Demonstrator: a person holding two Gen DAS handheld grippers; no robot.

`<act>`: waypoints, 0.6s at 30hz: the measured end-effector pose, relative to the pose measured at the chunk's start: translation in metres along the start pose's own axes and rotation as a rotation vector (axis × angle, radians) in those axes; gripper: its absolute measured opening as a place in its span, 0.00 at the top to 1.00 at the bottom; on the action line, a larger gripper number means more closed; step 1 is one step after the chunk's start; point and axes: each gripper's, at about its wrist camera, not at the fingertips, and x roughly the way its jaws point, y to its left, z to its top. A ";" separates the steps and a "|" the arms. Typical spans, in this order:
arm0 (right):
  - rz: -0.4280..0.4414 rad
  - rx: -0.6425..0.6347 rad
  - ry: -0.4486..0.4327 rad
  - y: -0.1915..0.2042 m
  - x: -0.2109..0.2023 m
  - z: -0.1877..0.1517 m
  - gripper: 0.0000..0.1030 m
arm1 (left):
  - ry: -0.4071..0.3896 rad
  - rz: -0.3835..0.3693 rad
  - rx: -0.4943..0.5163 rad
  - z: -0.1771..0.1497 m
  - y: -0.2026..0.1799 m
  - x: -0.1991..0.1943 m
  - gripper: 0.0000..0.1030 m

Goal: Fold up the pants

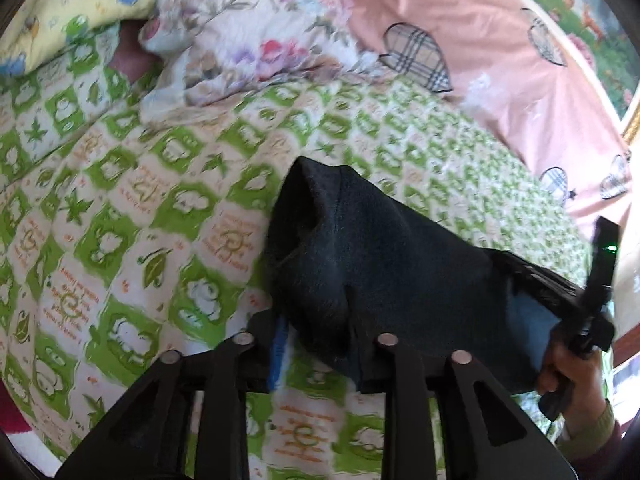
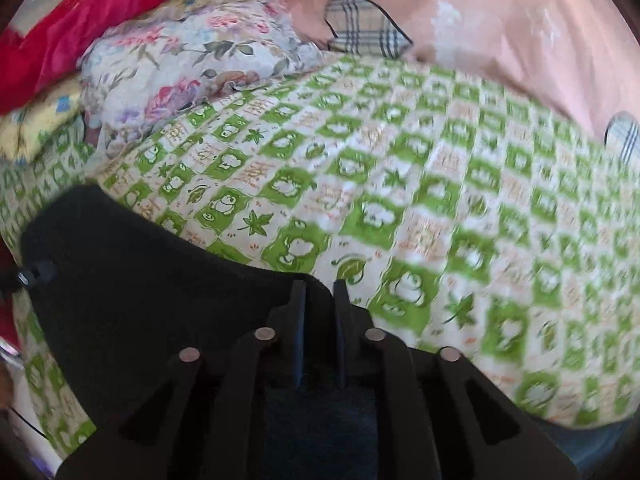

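The dark navy pants (image 1: 360, 264) hang bunched above the green patterned bed sheet (image 1: 140, 216). My left gripper (image 1: 316, 344) is shut on one edge of them, the cloth draped over its fingers. In the left wrist view the right gripper (image 1: 576, 304) holds the pants' other end at the far right, with the person's hand below it. In the right wrist view my right gripper (image 2: 320, 300) is shut on the pants (image 2: 132, 272), which stretch away to the left above the sheet (image 2: 440, 200).
A floral quilt (image 1: 248, 36) and a yellow pillow (image 1: 76, 4) lie at the head of the bed. A pink cover with plaid hearts (image 1: 480, 48) lies along the far side. A red blanket (image 2: 80, 8) sits at the top left of the right wrist view.
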 end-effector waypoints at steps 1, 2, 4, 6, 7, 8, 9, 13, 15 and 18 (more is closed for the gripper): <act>-0.002 0.008 -0.006 -0.002 -0.004 -0.001 0.68 | -0.008 -0.003 -0.005 0.000 0.001 -0.003 0.69; -0.005 0.019 -0.023 -0.005 -0.013 -0.002 0.60 | -0.022 0.000 -0.004 0.000 0.002 -0.008 0.65; -0.005 0.044 -0.050 -0.012 -0.027 -0.006 0.54 | -0.050 0.030 0.013 0.004 0.001 -0.015 0.61; -0.004 0.086 -0.080 -0.023 -0.046 -0.010 0.53 | -0.088 0.054 0.044 0.007 -0.004 -0.027 0.60; 0.000 0.108 -0.092 -0.029 -0.055 -0.014 0.53 | -0.104 0.050 0.060 0.010 -0.009 -0.033 0.60; 0.005 0.139 -0.108 -0.037 -0.067 -0.020 0.53 | -0.109 0.040 0.069 0.011 -0.013 -0.037 0.59; 0.005 0.159 -0.117 -0.042 -0.075 -0.024 0.53 | -0.111 0.027 0.078 0.013 -0.018 -0.040 0.56; -0.024 0.255 -0.146 -0.070 -0.110 -0.049 0.53 | -0.104 -0.034 0.167 0.011 -0.056 -0.043 0.53; -0.046 0.304 -0.161 -0.085 -0.129 -0.067 0.52 | -0.084 -0.068 0.235 0.005 -0.081 -0.039 0.50; -0.100 0.386 -0.171 -0.111 -0.156 -0.096 0.51 | -0.036 -0.136 0.343 -0.010 -0.125 -0.026 0.49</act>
